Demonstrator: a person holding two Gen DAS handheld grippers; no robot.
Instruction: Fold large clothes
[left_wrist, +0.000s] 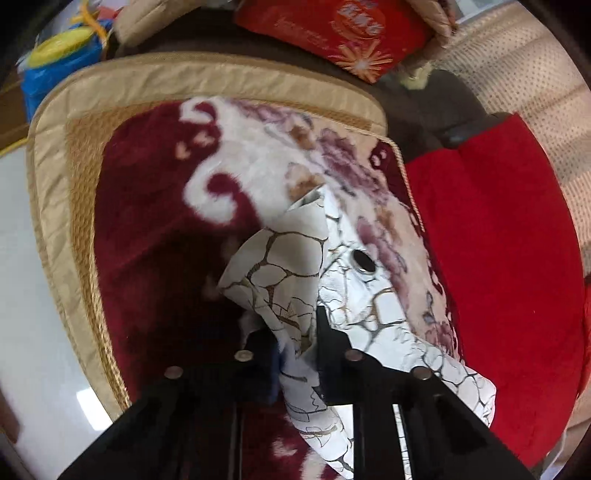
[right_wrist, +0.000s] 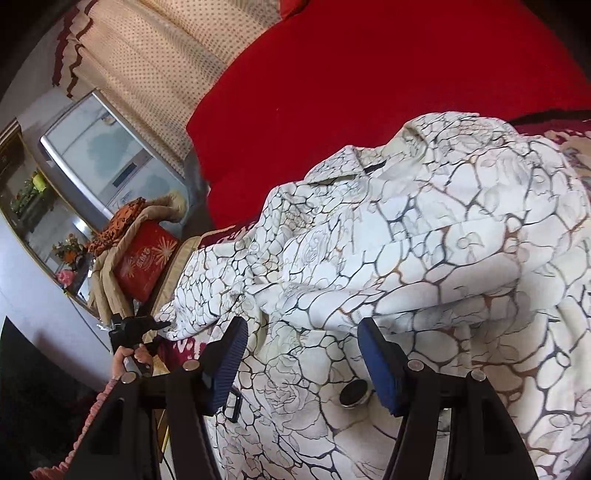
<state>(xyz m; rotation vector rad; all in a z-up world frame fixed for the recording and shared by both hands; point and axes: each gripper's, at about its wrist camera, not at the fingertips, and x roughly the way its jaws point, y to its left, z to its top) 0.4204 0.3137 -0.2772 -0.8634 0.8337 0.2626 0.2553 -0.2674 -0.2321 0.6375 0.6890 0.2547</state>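
Right wrist | white crackle-print coat (right_wrist: 406, 240) | crumpled, dark button (right_wrist: 356, 394)

One white patterned coat (right_wrist: 406, 229) lies here, with one dark button (right_wrist: 356, 395) showing. There are two grippers, the left (left_wrist: 295, 343) and the right (right_wrist: 303, 354). One red bag (left_wrist: 343, 33) and one floral cushion (left_wrist: 155, 221) complete the count.
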